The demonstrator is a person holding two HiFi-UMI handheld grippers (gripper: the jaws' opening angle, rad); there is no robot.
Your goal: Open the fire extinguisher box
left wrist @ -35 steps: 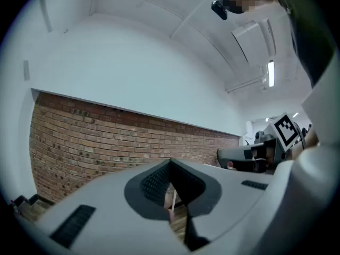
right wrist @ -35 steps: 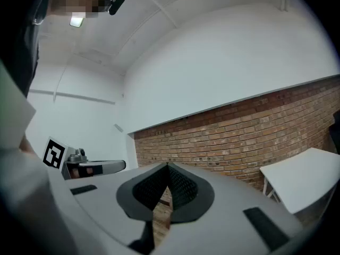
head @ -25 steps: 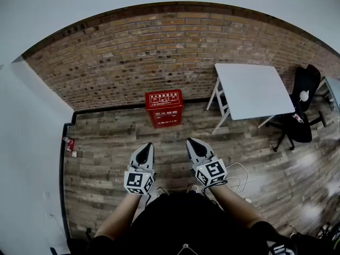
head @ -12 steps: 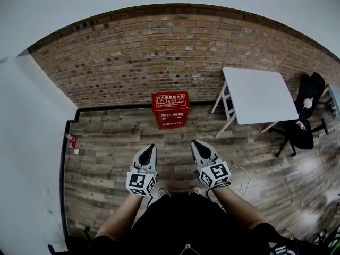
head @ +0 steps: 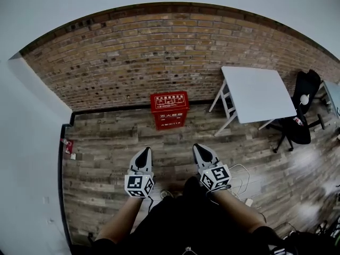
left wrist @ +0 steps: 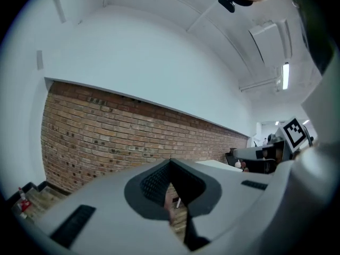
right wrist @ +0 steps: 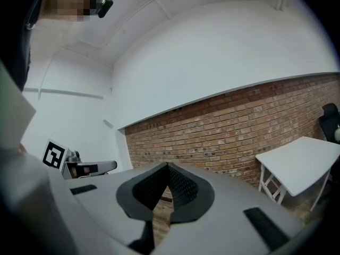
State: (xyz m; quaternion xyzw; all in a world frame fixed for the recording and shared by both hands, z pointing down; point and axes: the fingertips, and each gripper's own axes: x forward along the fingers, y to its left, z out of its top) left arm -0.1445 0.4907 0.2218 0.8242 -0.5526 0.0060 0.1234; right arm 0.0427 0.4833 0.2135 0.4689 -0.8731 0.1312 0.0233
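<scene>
A red fire extinguisher box point(head: 169, 109) stands closed on the wood floor against the brick wall, in the head view's middle. My left gripper point(head: 144, 151) and right gripper point(head: 197, 147) are held side by side above the floor, well short of the box and pointing toward it. Both are shut with nothing between their jaws. In the left gripper view the left gripper point(left wrist: 170, 162) has its tips pressed together before the brick wall. The right gripper point(right wrist: 168, 166) looks the same in the right gripper view. The box is hidden behind the jaws in both gripper views.
A white folding table point(head: 256, 93) stands right of the box, also seen as the table point(right wrist: 300, 163). A black office chair point(head: 298, 116) sits at the far right. A white cable point(head: 240, 179) lies on the floor by my right. A white wall corner point(head: 32, 142) juts in at left.
The view has shifted slightly; the box now sits a little left and lower than half a second ago. Both grippers stay shut and have dropped slightly in the picture.
</scene>
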